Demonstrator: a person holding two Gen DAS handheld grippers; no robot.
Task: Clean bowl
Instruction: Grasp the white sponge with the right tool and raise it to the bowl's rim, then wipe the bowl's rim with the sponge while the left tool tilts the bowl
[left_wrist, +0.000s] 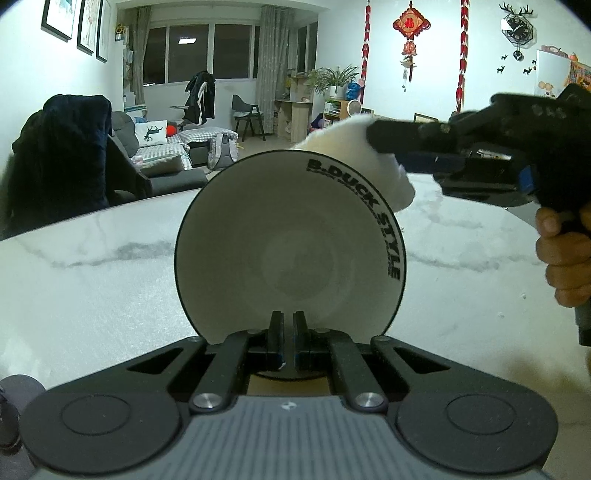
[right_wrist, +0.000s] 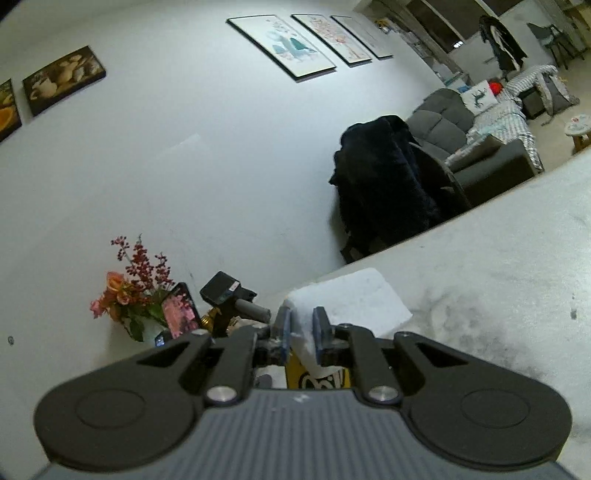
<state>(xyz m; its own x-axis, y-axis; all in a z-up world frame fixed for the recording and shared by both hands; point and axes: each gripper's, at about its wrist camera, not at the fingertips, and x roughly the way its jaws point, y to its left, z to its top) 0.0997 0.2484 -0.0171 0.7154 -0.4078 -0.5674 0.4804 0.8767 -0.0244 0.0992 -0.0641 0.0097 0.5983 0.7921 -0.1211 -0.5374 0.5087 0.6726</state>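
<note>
Marble table (left_wrist: 110, 280), living room behind | bowl (left_wrist: 288, 251) tipped on edge, rim pinched tight in left gripper (left_wrist: 288, 343) | right gripper (right_wrist: 303, 325) clamped partway on white sponge (left_wrist: 369, 155), at bowl's far rim | wiping underway; next: press sponge inside, sweep round.

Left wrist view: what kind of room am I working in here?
Most likely a home living and dining room. A grey sofa with cushions sits by curtained windows, framed pictures hang on the wall, and the bowl is held over a marble-look table.
</note>
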